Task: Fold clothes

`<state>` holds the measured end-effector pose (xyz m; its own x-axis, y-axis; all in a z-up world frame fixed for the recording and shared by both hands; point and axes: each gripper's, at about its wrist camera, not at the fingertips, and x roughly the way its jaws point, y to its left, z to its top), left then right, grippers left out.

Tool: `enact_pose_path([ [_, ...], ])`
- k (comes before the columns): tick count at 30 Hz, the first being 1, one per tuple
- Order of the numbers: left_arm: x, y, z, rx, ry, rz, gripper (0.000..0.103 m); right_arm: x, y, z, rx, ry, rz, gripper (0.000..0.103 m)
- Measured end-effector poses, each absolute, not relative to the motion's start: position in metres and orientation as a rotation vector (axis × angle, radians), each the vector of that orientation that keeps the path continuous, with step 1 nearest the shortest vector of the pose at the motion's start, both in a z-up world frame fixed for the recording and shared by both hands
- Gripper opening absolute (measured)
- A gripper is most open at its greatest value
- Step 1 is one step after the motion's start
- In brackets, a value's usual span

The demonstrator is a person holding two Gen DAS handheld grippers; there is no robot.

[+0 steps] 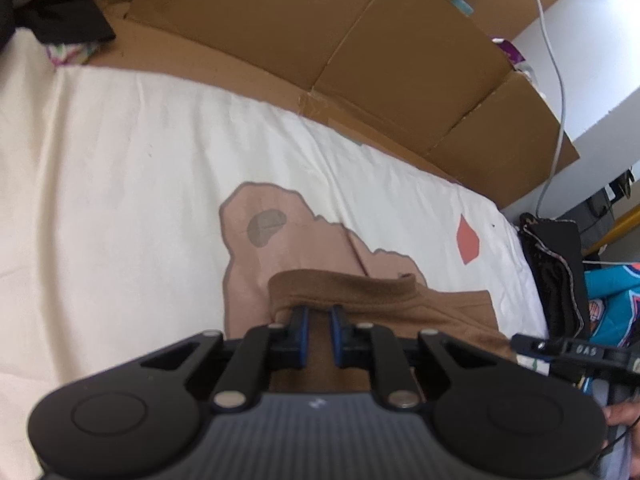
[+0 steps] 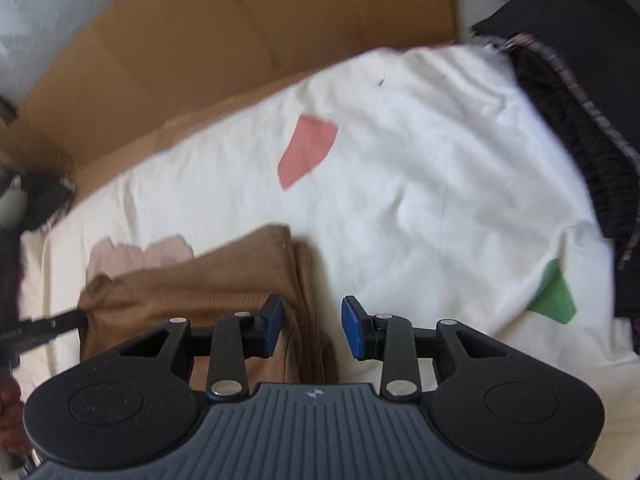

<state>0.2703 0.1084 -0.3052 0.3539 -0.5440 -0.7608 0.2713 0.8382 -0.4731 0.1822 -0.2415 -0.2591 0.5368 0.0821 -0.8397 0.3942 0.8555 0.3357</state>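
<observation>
On the cream bed sheet (image 1: 120, 152), a folded brown garment (image 2: 200, 280) lies over a pale pink printed patch (image 1: 256, 252), and I hold both tools at it. From my left wrist camera, the left gripper (image 1: 318, 322) has its blue-padded fingers (image 1: 301, 320) drawn close on the garment's near folded edge, brown cloth filling the narrow gap between them; the grip looks clamped. That view alone shows the grey spot on the pink patch, a white cable (image 1: 556, 80) hanging down the wall, and a teal garment (image 1: 616, 300) past the bed's right edge. My right wrist camera, blurred, shows the right gripper (image 2: 310, 326) with its fingers (image 2: 354, 328) well apart, one over the garment's right edge, the other over bare sheet, holding nothing. Only this view catches the green patch (image 2: 554, 296) on the sheet. Both views share the red patch (image 2: 306, 150), the flattened cardboard (image 1: 320, 40) against the wall and a dark fabric pile (image 2: 580, 120) at the bed's right.
</observation>
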Motion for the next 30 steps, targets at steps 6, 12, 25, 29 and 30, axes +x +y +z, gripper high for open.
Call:
enact_pose_path([
  [6,0.26,0.125,-0.297,-0.278,1.088,-0.541,0.041,0.18,-0.232,-0.262,0.499,1.041,-0.077,0.052],
  [12,0.243,0.132,-0.315,-0.302,1.157,-0.557,0.041,0.176,-0.229,-0.28,0.476,1.085,-0.099,0.052],
  [25,0.226,0.135,-0.336,-0.367,1.217,-0.571,0.041,0.175,-0.229,-0.294,0.522,1.044,-0.029,0.027],
  [29,0.223,0.137,-0.336,-0.369,1.224,-0.589,0.041,0.171,-0.221,-0.278,0.437,1.008,-0.018,0.024],
  [30,0.222,0.137,-0.337,-0.367,1.227,-0.593,0.041,0.17,-0.219,-0.276,0.432,0.996,-0.02,0.024],
])
